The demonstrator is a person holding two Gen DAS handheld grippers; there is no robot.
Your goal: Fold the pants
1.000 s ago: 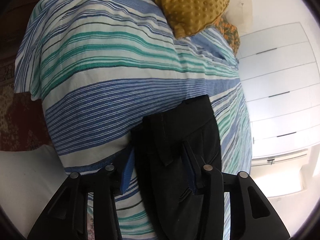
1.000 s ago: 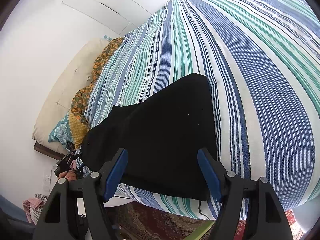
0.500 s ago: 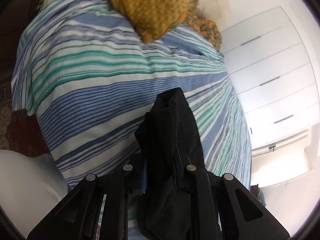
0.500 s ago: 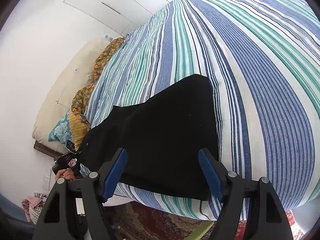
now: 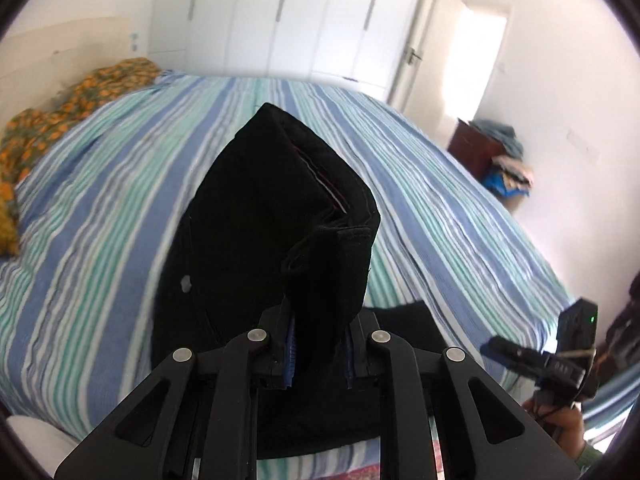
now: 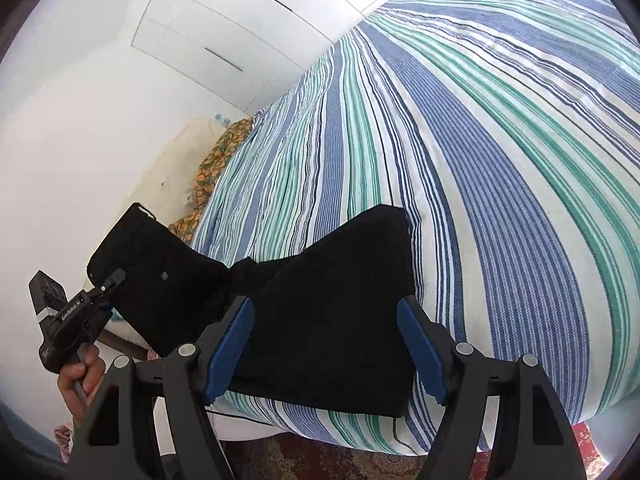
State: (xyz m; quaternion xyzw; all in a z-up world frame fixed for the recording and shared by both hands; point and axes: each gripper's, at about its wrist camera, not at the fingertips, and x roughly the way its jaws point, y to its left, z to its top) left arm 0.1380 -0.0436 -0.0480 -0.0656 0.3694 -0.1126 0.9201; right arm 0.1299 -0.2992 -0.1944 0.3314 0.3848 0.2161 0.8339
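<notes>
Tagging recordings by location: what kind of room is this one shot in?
Most likely a home bedroom. The black pants lie on a bed with a blue and green striped cover, white wardrobe doors fill the far wall, and an orange patterned cloth sits by the headboard.

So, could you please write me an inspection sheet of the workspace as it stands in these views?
Surface: striped bedspread, blue, green and white.
Job's things: black pants, one part flat near the bed's edge, the other end raised.
Clutter: orange patterned cloth by the headboard.
Grippers: left gripper shut on the pants; right gripper open above the flat part.
Cables: nothing seen.
Surroundings: white wardrobe, door, pile of clothes, patterned rug.
</notes>
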